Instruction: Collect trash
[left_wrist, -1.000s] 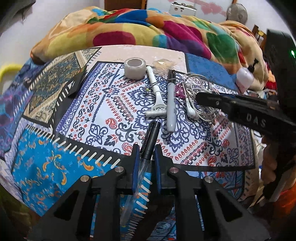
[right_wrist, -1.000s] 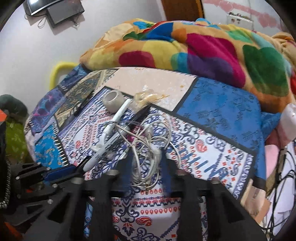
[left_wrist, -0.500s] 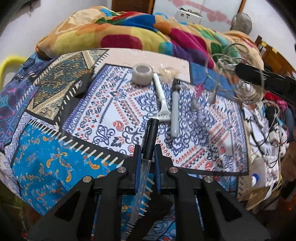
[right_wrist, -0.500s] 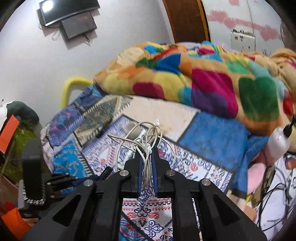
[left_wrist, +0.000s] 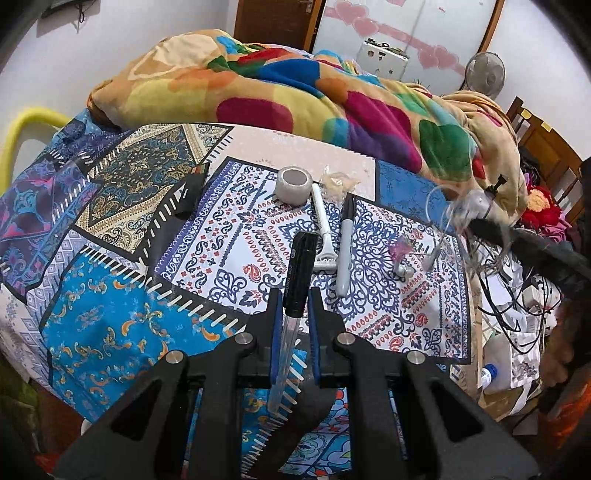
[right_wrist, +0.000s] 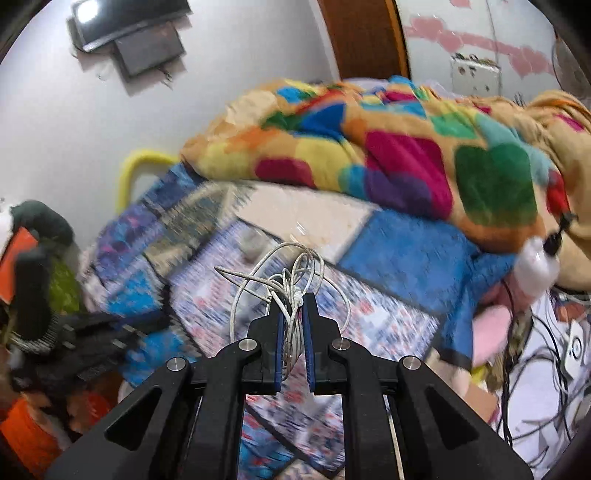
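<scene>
Left tongs (left_wrist: 291, 306): you hold a pen (left_wrist: 297, 280), light, stiff, slippery. Right tongs (right_wrist: 293, 325): clamped on earphone cable (right_wrist: 284, 291), limp, tangle-prone; grip the bundle.

The bedspread (left_wrist: 110, 317) is patchwork: bright blue with orange scrolls at lower left of the left wrist view, white with navy and red paisley (left_wrist: 388, 295) in the middle, dark navy-and-tan medallions at left. The blanket (left_wrist: 295, 96) across the top is tan with yellow, red, magenta, blue, purple and green blotches. The pen (left_wrist: 300, 275) at centre has a black cap and clear barrel. Above it lie a grey tape roll (left_wrist: 294, 184), a white razor (left_wrist: 322, 229) and a grey marker (left_wrist: 345, 247) with a black cap. A yellow rail (left_wrist: 22, 129) curves at left. In the right wrist view, the tangled cord (right_wrist: 284, 291) is off-white between blue gripper pads (right_wrist: 309, 354).
</scene>
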